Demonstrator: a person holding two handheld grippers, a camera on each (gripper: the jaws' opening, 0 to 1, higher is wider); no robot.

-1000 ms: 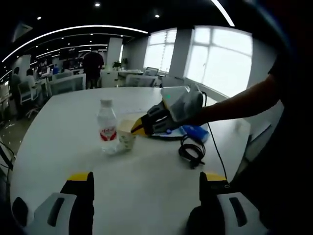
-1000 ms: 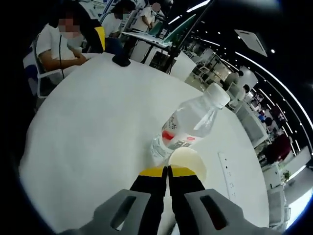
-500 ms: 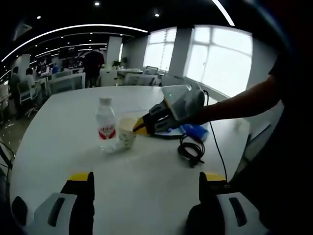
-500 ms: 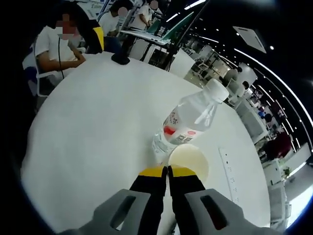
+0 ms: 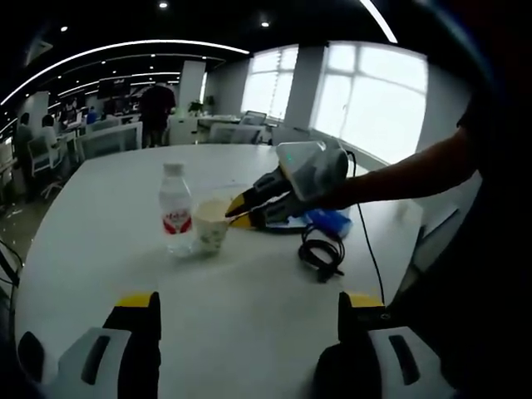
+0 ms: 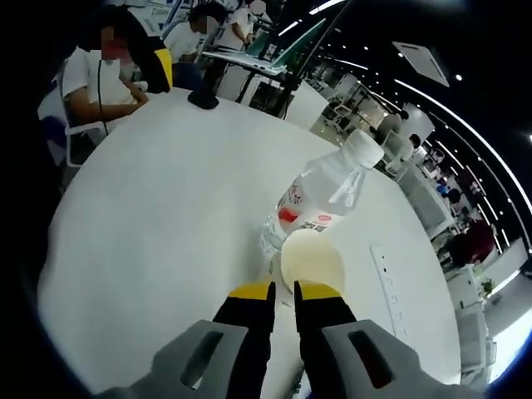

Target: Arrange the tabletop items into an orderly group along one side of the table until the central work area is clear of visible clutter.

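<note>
A clear water bottle [image 5: 174, 219] with a red label stands upright on the white table [image 5: 249, 291]. A paper cup [image 5: 209, 230] stands right against it. My right gripper [image 5: 238, 209] reaches in from the right, with its yellow tips at the cup's near rim. In the right gripper view the cup [image 6: 312, 256] sits just past my right gripper [image 6: 283, 290], and the bottle [image 6: 320, 199] is behind it. The jaws are slightly apart, with the cup's rim wall in the gap. My left gripper [image 5: 249, 312] hovers wide open and empty over the table's near side.
A coiled black cable [image 5: 321, 249] and a blue object [image 5: 328, 221] on a dark flat disc lie near the table's right edge. A socket strip [image 6: 384, 278] is set into the tabletop. A black stand base [image 6: 204, 100] stands at the far edge, and a seated person [image 6: 96, 71] is beside it.
My right gripper's jaws, pinched together on the cup's rim before, now stand slightly apart. The cup has slid closer to the bottle. My left gripper has stayed open.
</note>
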